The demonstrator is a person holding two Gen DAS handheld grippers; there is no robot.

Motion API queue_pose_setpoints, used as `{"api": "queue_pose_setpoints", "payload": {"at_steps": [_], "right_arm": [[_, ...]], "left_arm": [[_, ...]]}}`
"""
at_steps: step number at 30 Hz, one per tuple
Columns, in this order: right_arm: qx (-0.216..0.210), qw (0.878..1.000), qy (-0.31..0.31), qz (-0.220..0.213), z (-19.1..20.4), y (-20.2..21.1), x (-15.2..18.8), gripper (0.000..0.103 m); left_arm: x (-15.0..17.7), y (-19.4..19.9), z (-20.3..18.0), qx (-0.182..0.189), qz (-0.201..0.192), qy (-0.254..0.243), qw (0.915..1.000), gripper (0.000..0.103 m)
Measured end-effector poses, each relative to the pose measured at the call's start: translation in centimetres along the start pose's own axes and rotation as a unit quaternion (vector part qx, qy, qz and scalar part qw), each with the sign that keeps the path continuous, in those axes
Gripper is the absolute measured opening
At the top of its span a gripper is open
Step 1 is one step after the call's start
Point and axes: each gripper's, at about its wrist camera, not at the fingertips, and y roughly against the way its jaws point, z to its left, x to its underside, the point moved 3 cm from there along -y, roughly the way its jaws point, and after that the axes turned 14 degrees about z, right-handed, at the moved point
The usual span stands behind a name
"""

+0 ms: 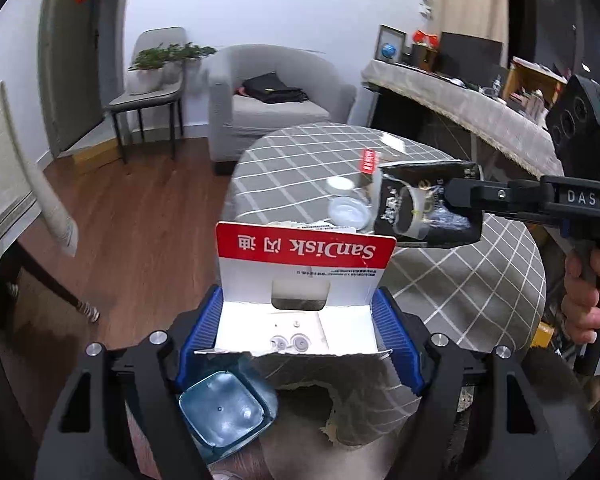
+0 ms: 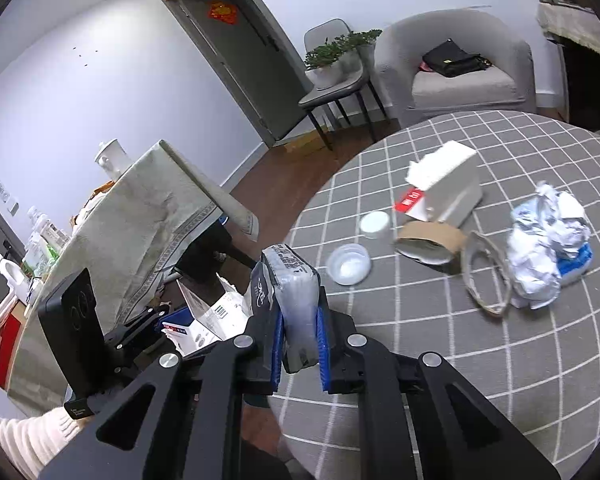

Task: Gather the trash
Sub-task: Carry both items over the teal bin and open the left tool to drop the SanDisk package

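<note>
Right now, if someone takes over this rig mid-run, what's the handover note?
Left hand-held gripper: clamped on the torn white-and-red SanDisk cardboard package, held above the blue-grey plastic bin.
Right hand-held gripper: shut on the crumpled black-and-silver foil packet, lifted off the table.
Done: two pieces picked up; neither is in the bin yet.
Left on the grey checked tablecloth: white cardboard box, red-and-white card scrap, two clear plastic lids, brown tape roll core, thin cardboard ring, crumpled white-and-blue paper wad.
</note>
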Motion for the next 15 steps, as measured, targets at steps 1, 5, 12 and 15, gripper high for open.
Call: {"api": "queue_pose_setpoints", "payload": {"at_steps": [1, 5, 12, 15], "right_arm": [[-0.003, 1.0, 0.002, 0.001, 0.4, -0.2, -0.1, 0.014], [-0.009, 1.0, 0.011, 0.005, 1.7, -1.0, -0.2, 0.014], [-0.014, 0.998, 0.046, 0.026, 5.1, -3.5, -0.4, 0.014], [-0.012, 0.997, 0.062, 0.036, 6.6, -4.6, -0.4, 0.014]], "left_arm": [[0.3, 0.2, 0.7, -0.008, 0.005, 0.011, 0.9999, 0.077], [1.3, 0.5, 2.6, -0.03, 0.022, 0.038, 0.9986, 0.077], [4.0, -0.8, 6.3, -0.062, 0.091, 0.081, 0.9906, 0.077], [5.2, -2.0, 7.5, -0.064, 0.12, 0.099, 0.9857, 0.077]]}}
